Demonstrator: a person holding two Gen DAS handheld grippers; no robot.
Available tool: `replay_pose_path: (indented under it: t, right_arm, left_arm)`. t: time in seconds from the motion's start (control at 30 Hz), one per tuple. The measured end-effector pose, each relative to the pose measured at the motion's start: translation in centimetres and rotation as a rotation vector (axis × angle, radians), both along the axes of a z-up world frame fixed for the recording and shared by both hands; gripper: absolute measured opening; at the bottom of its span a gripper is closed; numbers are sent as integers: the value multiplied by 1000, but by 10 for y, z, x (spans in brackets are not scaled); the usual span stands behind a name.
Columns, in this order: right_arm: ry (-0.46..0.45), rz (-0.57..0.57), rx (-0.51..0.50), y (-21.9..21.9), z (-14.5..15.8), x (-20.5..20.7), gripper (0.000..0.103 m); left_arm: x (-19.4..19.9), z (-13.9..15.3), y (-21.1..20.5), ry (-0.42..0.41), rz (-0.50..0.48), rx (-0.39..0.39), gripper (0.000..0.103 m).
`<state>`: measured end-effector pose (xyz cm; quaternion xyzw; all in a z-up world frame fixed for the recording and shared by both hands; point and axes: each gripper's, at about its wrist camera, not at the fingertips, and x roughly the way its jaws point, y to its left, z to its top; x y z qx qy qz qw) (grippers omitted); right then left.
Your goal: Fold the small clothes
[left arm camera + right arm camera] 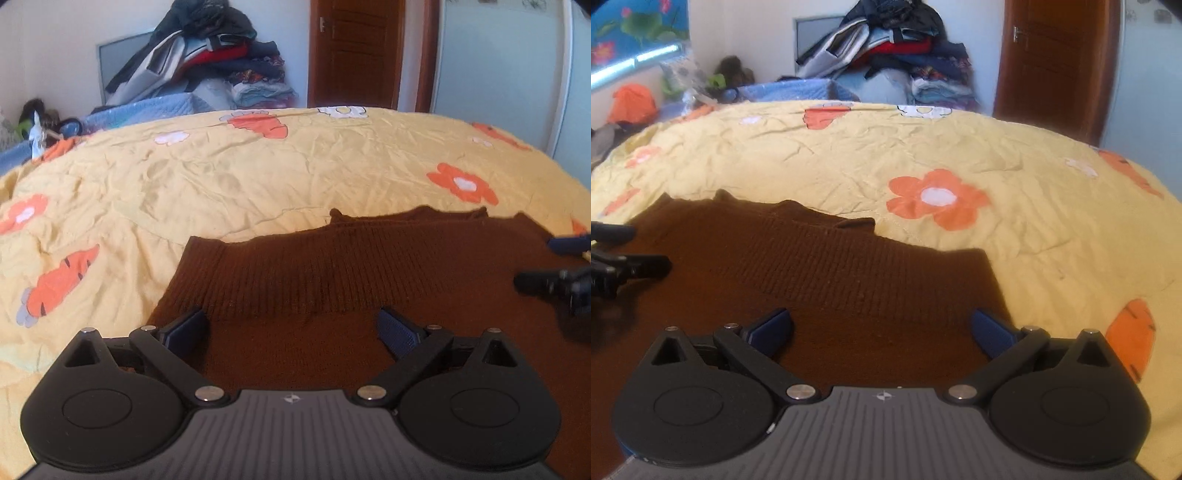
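Note:
A small dark brown knitted sweater [332, 273] lies flat on the yellow flowered bedspread [221, 177], its ribbed band across the middle. My left gripper [291, 328] is open and empty, its blue pads spread wide just above the sweater's left part. My right gripper [881, 326] is open and empty over the sweater's [820, 266] right part, near its right edge. The right gripper also shows at the right edge of the left wrist view [554, 266]. The left gripper shows at the left edge of the right wrist view [624, 251].
The bedspread [960, 155] reaches well beyond the sweater. A pile of clothes [221, 59] is stacked behind the bed against the wall. A brown wooden door [354, 51] stands at the back right. A blue quilt [147, 110] lies at the far bed edge.

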<state>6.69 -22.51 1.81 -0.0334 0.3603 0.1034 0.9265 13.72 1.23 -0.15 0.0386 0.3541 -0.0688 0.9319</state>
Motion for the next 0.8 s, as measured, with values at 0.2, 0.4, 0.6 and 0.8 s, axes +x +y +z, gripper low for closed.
replay_pose_path:
  t: [0.2, 0.4, 0.6, 0.8]
  right_arm:
    - [0, -5, 1, -1, 0, 3, 103]
    - [-104, -7, 91, -1, 38, -58, 103]
    - [-47, 111, 225, 29, 50, -85, 103]
    - [12, 219, 207, 82, 41, -88, 103]
  left_arm:
    - [-29, 16, 7, -43, 89, 17, 97]
    - [-135, 24, 94, -37, 367, -403, 99]
    - [-181, 11, 120, 16, 457, -597, 99]
    - [-176, 12, 101, 28, 433, -526, 99]
